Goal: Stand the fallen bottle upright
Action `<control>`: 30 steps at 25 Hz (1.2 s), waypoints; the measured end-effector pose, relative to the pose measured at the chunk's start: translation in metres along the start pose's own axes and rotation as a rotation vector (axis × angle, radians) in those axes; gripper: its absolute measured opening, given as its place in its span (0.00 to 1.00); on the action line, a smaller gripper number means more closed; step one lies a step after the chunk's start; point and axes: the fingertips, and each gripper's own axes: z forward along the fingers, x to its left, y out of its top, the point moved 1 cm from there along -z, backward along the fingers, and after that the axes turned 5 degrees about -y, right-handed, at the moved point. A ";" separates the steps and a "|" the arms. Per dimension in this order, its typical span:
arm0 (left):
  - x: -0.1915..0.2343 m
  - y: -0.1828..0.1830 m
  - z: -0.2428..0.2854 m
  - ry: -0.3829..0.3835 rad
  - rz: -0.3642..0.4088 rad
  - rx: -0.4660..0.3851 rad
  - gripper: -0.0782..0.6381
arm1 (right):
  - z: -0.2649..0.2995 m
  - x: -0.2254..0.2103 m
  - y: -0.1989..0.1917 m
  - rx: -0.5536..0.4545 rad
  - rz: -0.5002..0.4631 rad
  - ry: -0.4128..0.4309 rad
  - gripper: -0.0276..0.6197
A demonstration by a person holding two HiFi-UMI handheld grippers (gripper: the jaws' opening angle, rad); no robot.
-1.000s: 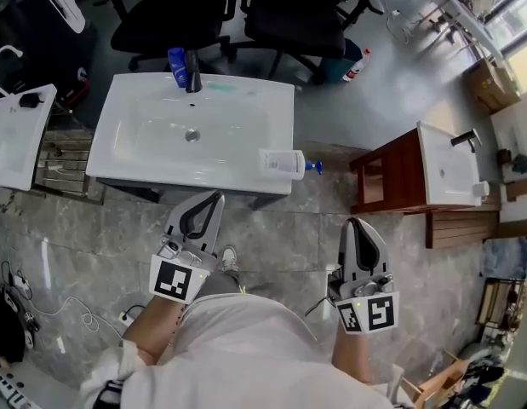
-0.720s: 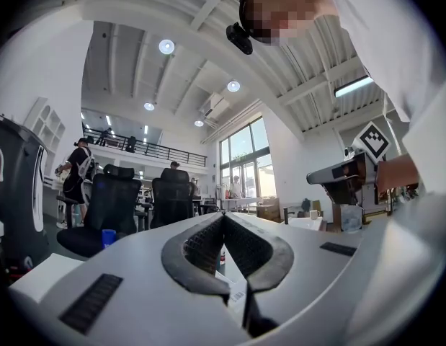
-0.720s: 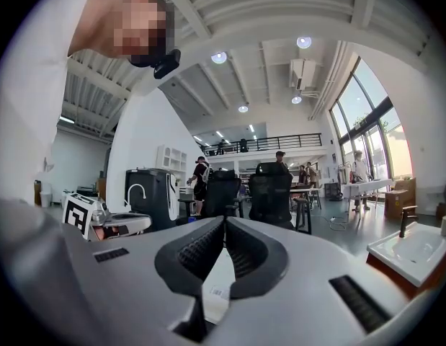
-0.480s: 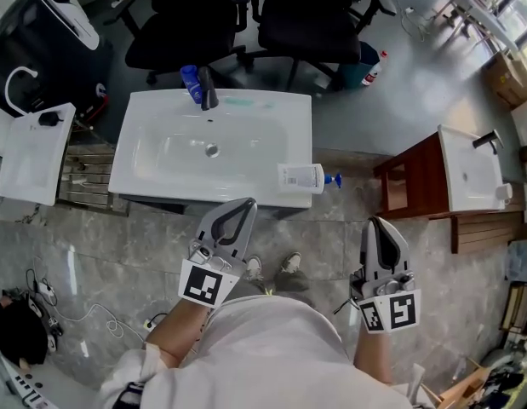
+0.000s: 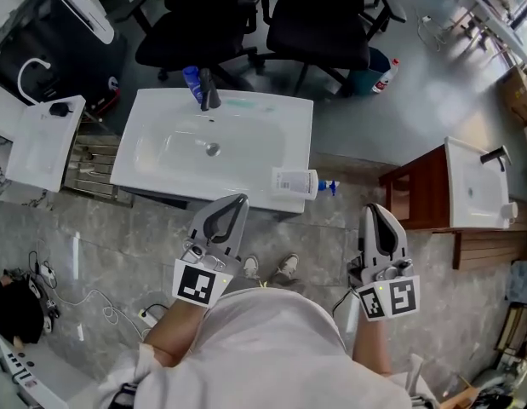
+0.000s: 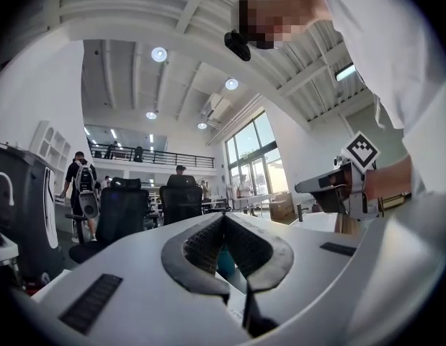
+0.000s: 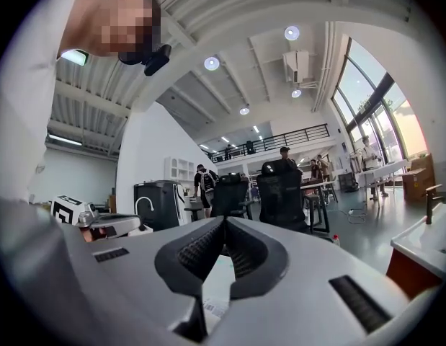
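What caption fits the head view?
Left gripper and right gripper, both shut, face a sink with a fallen bottle on its rim.

- Grey stone-tiled floor [image 5: 324, 239] up close, smoother grey floor farther off.
- Black office chairs [image 5: 195, 24] at the far side.
- Wooden cabinet [image 5: 408, 198] on the right.
- Tall windows [image 7: 385, 128], round ceiling lights [image 6: 159, 54], white walls [image 6: 35, 99].

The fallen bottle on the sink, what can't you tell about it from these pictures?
Label print on the fallen bottle: head view, too small to read.
How full it is: head view, the opaque white body hides the contents.
Left gripper view: the shut jaws of the left hand-held gripper fill the foreground, so the bottle cannot be picked out.
Right gripper view: the right hand-held gripper blocks it the same way.
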 end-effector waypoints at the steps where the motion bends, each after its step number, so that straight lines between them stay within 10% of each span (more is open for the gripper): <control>1: -0.001 -0.002 0.001 0.007 -0.001 0.003 0.13 | 0.001 -0.003 -0.001 0.001 0.000 0.005 0.10; 30: -0.005 -0.091 0.029 0.054 -0.030 0.138 0.13 | 0.037 -0.045 -0.111 0.137 0.167 0.080 0.11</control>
